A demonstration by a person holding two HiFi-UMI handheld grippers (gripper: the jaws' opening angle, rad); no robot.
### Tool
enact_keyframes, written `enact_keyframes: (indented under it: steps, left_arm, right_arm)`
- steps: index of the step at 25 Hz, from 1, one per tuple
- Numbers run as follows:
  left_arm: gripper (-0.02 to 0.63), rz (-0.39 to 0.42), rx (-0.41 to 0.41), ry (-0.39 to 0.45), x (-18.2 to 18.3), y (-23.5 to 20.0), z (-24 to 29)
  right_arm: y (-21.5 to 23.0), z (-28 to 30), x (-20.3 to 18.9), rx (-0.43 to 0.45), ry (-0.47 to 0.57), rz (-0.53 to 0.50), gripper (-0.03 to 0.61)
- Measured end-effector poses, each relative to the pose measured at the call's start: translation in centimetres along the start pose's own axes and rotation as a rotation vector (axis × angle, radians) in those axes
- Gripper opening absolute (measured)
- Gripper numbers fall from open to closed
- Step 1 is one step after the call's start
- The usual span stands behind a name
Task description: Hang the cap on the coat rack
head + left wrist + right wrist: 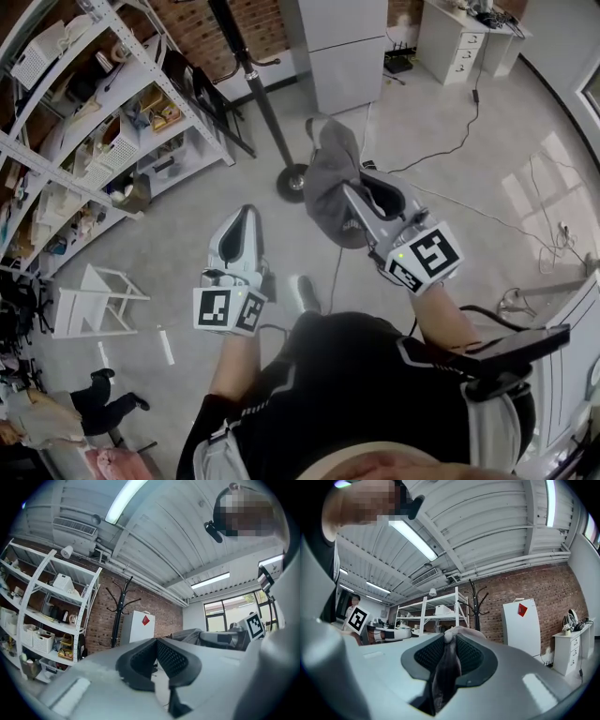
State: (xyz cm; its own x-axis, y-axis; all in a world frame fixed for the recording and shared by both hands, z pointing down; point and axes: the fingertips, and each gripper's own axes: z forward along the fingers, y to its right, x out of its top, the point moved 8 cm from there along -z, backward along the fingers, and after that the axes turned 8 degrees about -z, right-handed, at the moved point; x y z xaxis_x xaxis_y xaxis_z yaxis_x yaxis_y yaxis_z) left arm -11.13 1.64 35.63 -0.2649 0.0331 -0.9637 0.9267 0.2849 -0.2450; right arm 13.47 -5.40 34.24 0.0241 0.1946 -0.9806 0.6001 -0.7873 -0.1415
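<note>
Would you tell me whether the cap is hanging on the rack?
No: the right gripper pinches the cap, apart from the coat rack.

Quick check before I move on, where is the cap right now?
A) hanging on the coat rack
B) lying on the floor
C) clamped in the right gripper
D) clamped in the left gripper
C: the right gripper view shows the grey cap pinched between the pads of the right gripper, while the hooks of the coat rack beyond it are bare.
</note>
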Motion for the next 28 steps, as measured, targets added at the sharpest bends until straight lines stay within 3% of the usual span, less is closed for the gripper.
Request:
enact_keyframes:
  steps: [9,21,28]
  left_arm:
    - [0.029,-0.008,-0.054,0.013,2.1,-7.6,5.2]
    - [0.029,0.013,-0.162,-0.008,5.4,-14.7,12.7]
    - [0.029,0.010,-0.182,0.006,7.0,-18.0,15.9]
  right_arm:
    - [1.3,8.4,0.6,-0.039,0.004,-0.036,0.089]
    - [4.1,17.6,2.1,-0.108,0.028,-0.090,0.089]
    - [5.3,21.8,2.5,-0.136,0.023,-0.112,0.089]
